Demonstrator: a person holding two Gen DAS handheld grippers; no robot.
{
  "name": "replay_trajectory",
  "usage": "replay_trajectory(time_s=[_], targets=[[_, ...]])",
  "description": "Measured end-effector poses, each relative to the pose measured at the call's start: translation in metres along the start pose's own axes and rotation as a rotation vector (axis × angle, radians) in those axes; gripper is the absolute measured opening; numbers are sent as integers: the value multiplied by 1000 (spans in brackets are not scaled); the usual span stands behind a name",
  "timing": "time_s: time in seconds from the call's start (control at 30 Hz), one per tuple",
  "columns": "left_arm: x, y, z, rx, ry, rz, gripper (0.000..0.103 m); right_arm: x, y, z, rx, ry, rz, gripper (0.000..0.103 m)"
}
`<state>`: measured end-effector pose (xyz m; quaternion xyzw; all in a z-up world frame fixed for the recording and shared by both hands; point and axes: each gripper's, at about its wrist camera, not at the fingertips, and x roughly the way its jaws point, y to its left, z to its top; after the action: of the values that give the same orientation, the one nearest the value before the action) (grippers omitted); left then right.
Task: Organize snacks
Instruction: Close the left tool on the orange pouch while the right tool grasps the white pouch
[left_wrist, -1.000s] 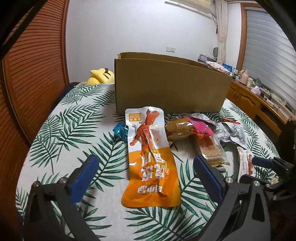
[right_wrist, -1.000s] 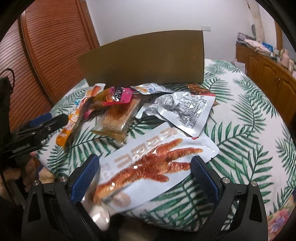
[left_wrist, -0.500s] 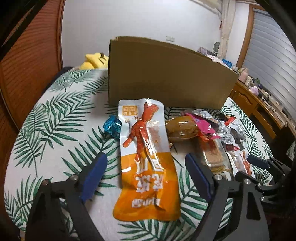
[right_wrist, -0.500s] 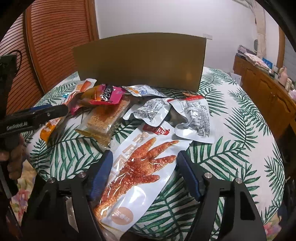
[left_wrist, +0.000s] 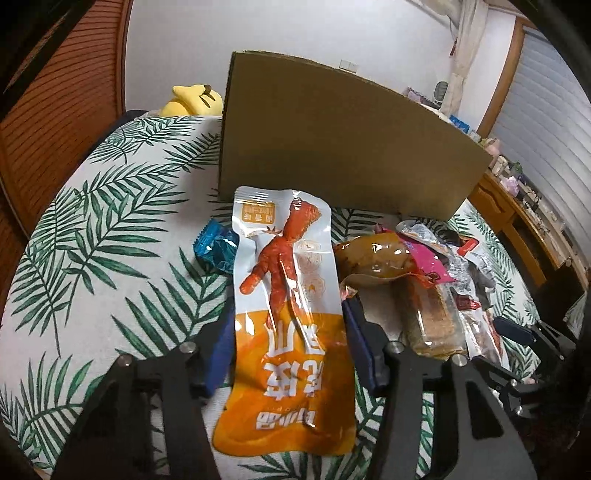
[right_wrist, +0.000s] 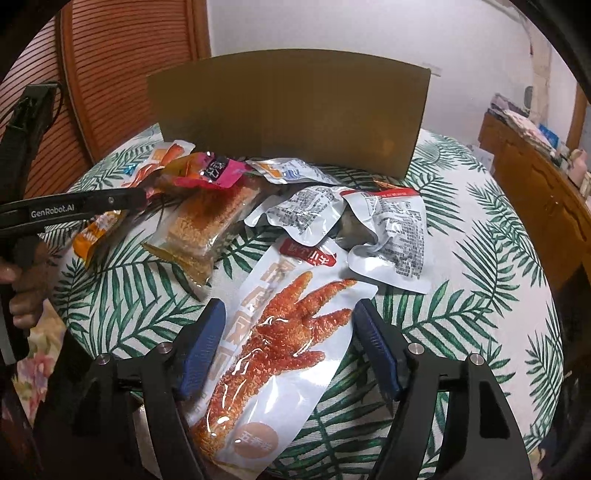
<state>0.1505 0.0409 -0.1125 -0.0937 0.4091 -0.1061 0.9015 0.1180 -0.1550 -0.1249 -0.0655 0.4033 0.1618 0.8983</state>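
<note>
The left gripper (left_wrist: 288, 343) is sitting low at 6 o'clock of its own view, its blue fingers (left_wrist: 219, 350) spread apart and flanking the orange chicken-foot packet (left_wrist: 288, 325), which is lying flat on the leaf-print tablecloth (left_wrist: 110, 240); whether the pads are touching the packet's edges I cannot tell. At 10 o'clock of that packet a small blue wrapper (left_wrist: 216, 249) is resting just beside it, and at 2 o'clock a brown pouch (left_wrist: 373, 258) is lying on the snack pile. Farther back, at 12 o'clock, the cardboard box (left_wrist: 343, 147) is standing upright.

The right gripper (right_wrist: 290, 343) is likewise standing apart, its fingers on either side of the white chicken-foot packet (right_wrist: 280, 343) without closing on it. Beyond it, at 11 o'clock, a clear-wrapped cake bar (right_wrist: 210, 221) is lying, with silver pouches (right_wrist: 369, 225) at 1 o'clock, and the box behind them.
</note>
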Motion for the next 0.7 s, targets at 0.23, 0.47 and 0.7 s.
replay_trajectory(time_s=[0.23, 0.47, 0.7], targets=[[-10, 10, -5, 21, -6, 20, 48, -5, -20, 13, 33, 26, 87, 36], [-8, 16, -7, 5, -3, 26, 51, -7, -22, 16, 2, 38, 91, 25], [-7, 13, -7, 9, -1, 34, 52, -8, -20, 16, -1, 52, 54, 44]])
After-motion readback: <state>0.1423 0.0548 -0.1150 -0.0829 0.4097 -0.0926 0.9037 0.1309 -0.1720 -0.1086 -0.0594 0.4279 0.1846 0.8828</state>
